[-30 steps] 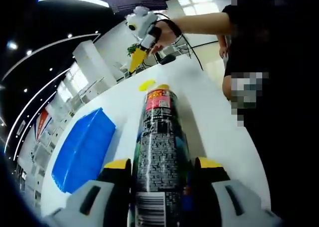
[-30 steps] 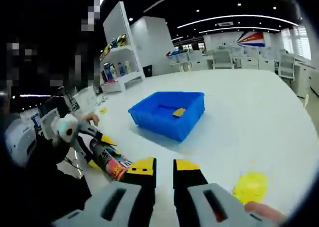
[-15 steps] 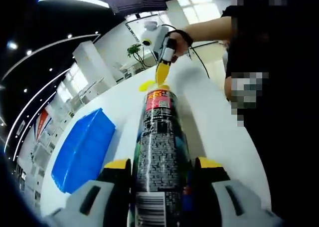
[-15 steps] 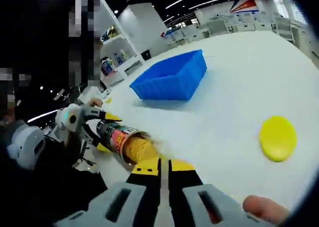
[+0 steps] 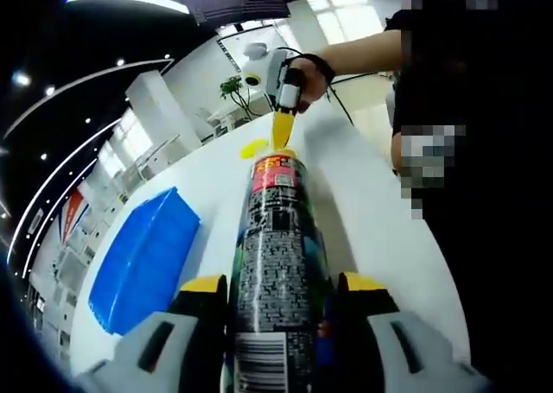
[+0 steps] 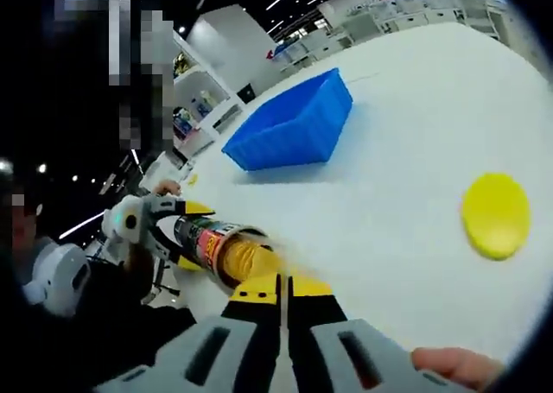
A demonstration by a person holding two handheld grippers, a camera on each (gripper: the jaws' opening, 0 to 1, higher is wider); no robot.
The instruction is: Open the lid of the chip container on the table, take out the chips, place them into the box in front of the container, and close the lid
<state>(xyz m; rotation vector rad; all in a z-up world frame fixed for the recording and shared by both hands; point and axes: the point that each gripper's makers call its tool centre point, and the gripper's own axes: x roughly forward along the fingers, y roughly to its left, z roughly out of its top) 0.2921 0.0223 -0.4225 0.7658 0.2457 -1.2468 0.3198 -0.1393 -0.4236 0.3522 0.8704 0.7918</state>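
One open can [image 6: 210, 245] — chips [image 6: 248, 260] inside

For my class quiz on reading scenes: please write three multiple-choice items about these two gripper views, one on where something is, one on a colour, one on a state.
1. Where is the lid?
A. on the can
B. lying on the table
C. in the box

2. What colour is the box?
A. blue
B. red
C. green

3. How is the can right now?
A. open, clamped by the left gripper
B. closed, standing alone
C. open, inside the box

Answers: 1 B, it lies flat on the white table, apart from the can. 2 A, its walls are blue. 3 A, chips show at its open mouth.
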